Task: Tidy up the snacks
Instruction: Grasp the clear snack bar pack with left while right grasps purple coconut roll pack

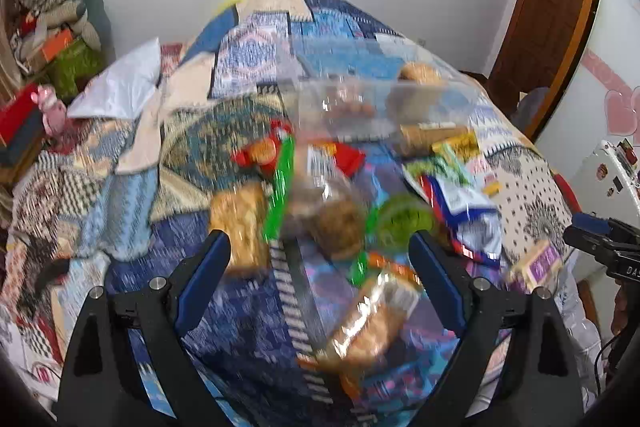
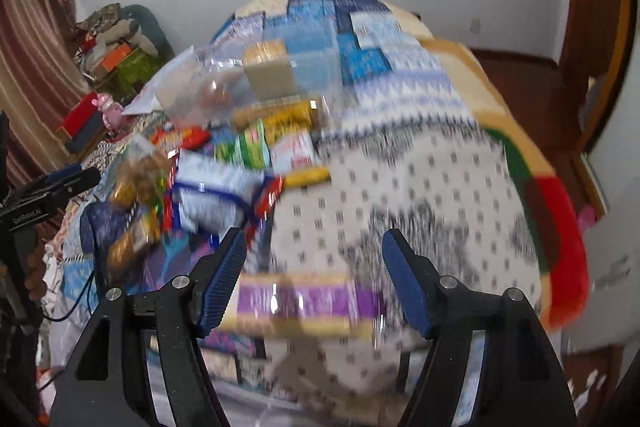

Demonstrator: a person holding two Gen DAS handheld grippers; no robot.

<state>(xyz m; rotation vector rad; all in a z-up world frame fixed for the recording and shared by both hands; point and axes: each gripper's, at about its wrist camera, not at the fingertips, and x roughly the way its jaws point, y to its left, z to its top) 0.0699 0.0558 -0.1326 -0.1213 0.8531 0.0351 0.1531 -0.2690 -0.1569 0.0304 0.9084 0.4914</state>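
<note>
Several snack packets lie scattered on a patterned bedspread (image 1: 240, 75). A clear plastic box (image 1: 360, 107) stands behind them and holds a few snacks; it also shows in the right wrist view (image 2: 248, 83). My left gripper (image 1: 320, 247) is open above a brown biscuit pack (image 1: 336, 223), with an orange cracker pack (image 1: 372, 315) just below. My right gripper (image 2: 312, 251) is open over a purple and yellow packet (image 2: 300, 301), which lies between its fingers near the bed's front edge. Both views are blurred.
A blue and white bag (image 2: 212, 187) and green packets (image 2: 244, 143) lie mid-pile. A white pillow (image 1: 120, 83) lies at the left. Boxes and clutter (image 1: 52, 39) stand left of the bed, a wooden door (image 1: 552, 7) at the right.
</note>
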